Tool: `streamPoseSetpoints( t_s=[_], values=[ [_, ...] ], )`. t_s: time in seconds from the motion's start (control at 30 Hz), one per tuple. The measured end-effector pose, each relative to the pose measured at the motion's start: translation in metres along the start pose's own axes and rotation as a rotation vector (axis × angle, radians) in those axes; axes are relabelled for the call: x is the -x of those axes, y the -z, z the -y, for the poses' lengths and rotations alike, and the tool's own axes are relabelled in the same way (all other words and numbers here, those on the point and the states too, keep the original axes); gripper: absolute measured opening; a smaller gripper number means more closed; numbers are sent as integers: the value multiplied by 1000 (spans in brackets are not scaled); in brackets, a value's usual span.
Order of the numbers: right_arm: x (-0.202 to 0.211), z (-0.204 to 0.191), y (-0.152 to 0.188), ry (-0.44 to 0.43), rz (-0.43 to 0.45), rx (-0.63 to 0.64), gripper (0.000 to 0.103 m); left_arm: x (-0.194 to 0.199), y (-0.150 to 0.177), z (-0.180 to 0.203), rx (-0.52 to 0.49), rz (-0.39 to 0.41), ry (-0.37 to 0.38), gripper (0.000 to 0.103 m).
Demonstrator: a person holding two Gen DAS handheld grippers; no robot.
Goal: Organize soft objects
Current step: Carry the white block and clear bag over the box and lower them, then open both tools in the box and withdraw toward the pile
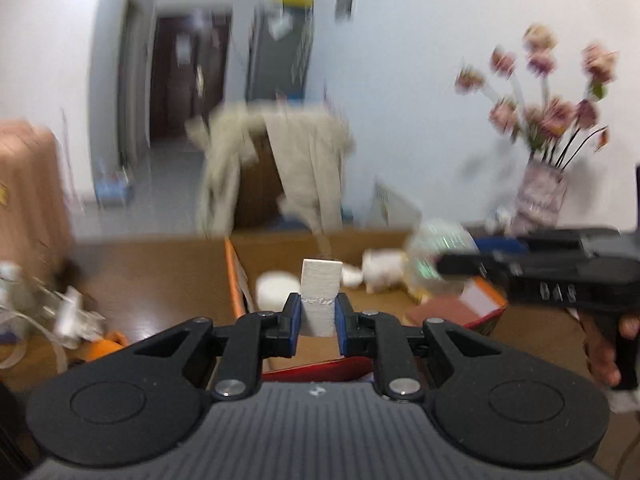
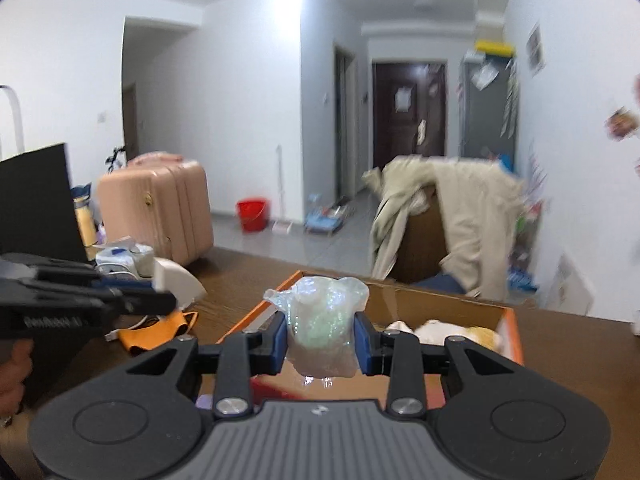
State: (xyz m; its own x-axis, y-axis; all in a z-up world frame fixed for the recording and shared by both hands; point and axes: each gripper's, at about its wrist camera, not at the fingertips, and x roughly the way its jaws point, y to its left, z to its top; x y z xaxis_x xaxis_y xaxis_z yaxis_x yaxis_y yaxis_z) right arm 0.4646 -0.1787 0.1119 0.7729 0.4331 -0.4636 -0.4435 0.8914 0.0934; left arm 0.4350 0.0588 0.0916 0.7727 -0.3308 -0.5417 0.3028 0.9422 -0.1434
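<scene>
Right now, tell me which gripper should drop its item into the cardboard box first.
Right, probably. The right gripper holds the glittery plastic pouch directly above the cardboard box. The left gripper, clamping the white foam block, also faces the box, but that view is motion-blurred, suggesting it's moving.

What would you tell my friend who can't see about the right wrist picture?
The right gripper squeezes a clear, glittery squishy bag above an open cardboard box on a brown table. The left gripper pokes in from the left, with a pink suitcase behind.
</scene>
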Motion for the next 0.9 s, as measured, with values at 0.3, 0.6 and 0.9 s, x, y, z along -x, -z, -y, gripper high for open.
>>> streamPoseSetpoints(
  t_s=[0.3, 0.6, 0.9],
  values=[
    [-195, 64, -22, 10, -318, -193, 38, -151, -21, -39, 9, -359, -31, 22],
    [-203, 73, -19, 15, -270, -254, 57, -154, -28, -38, -1, -324, -51, 48],
    [-133, 56, -38, 69, -233, -179, 57, -92, -34, -21, 7, -253, -80, 51]
  ],
)
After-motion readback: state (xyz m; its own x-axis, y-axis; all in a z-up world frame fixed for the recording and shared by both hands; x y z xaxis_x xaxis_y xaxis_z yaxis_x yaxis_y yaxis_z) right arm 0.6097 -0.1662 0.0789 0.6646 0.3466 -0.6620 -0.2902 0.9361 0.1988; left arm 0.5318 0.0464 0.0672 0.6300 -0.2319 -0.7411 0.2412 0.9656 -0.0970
